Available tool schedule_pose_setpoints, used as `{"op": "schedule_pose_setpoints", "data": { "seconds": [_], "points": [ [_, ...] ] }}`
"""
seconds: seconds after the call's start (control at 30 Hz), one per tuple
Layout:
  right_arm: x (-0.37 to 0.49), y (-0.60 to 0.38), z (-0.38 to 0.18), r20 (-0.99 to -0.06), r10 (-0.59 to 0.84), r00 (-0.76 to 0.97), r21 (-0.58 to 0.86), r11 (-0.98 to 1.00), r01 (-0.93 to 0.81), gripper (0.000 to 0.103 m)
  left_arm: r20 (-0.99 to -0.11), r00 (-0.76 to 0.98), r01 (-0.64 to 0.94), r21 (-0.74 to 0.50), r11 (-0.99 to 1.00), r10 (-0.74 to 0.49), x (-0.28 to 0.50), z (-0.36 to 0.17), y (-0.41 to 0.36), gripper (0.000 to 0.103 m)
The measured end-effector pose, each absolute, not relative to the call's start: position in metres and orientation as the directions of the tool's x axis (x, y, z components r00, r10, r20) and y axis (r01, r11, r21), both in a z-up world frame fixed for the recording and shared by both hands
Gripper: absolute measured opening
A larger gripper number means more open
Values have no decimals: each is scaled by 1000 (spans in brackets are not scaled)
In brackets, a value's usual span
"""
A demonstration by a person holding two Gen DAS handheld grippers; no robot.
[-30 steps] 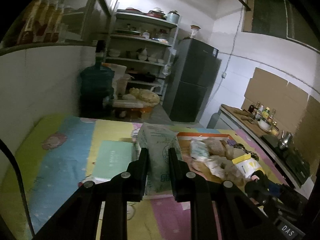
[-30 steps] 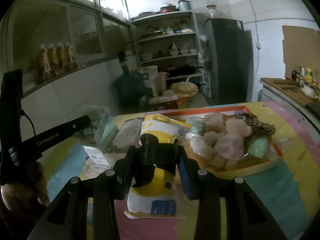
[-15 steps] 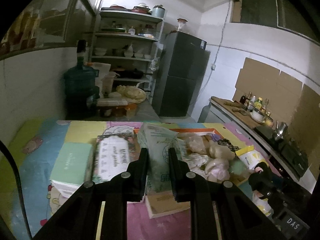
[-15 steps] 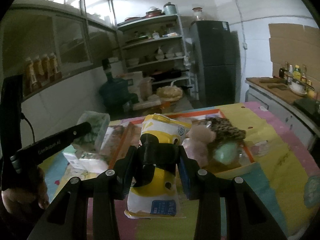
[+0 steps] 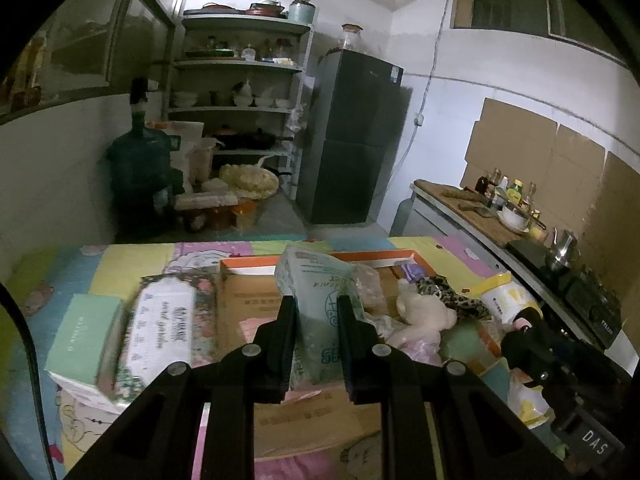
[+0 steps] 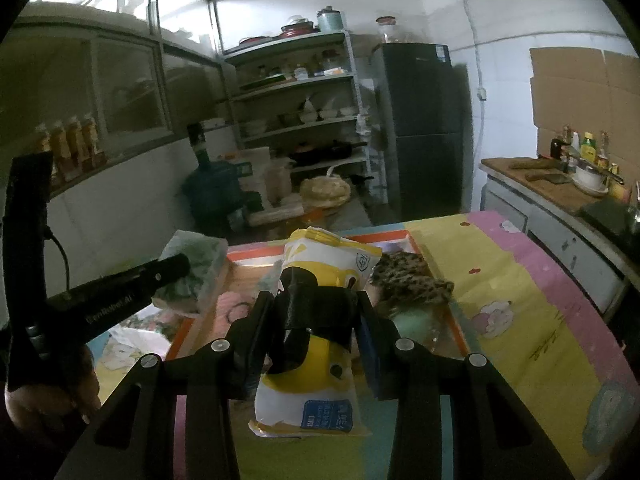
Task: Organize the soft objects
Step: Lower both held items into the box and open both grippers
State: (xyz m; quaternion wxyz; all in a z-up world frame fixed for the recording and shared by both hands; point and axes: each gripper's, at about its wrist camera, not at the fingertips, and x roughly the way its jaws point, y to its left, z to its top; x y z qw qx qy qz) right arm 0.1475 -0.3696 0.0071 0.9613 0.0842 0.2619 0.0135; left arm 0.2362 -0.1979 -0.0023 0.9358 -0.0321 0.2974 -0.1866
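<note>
My left gripper (image 5: 317,316) is shut on a pale green soft pack (image 5: 320,300) and holds it above a cardboard box with an orange rim (image 5: 248,280). The box holds a cream plush toy (image 5: 420,312), a leopard-print cloth (image 5: 452,300) and other soft items. My right gripper (image 6: 316,320) is shut on a yellow and white soft pack (image 6: 316,360), held over the same box (image 6: 240,280). The left gripper and its green pack (image 6: 196,276) show at the left of the right wrist view.
A mint green box (image 5: 84,340) and a white patterned tissue pack (image 5: 164,328) lie left of the cardboard box on the colourful mat (image 5: 120,256). A kitchen counter (image 5: 480,212) with bottles runs along the right. Shelves, a fridge (image 5: 356,140) and a water jug stand beyond.
Both grippers have moved right and forward with their packs, so the cardboard box now lies directly under them. The mint box and tissue pack have slid to the left of view.
</note>
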Motion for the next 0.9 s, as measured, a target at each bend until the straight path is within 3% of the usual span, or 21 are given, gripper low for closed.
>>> {"op": "schedule_pose_setpoints", "data": {
  "seconds": [0.9],
  "points": [
    [230,-402,-32,-616,124,778,156,987,-34,41,-660,665,292,-203,935,-351,289,-58,-233,20]
  ]
}}
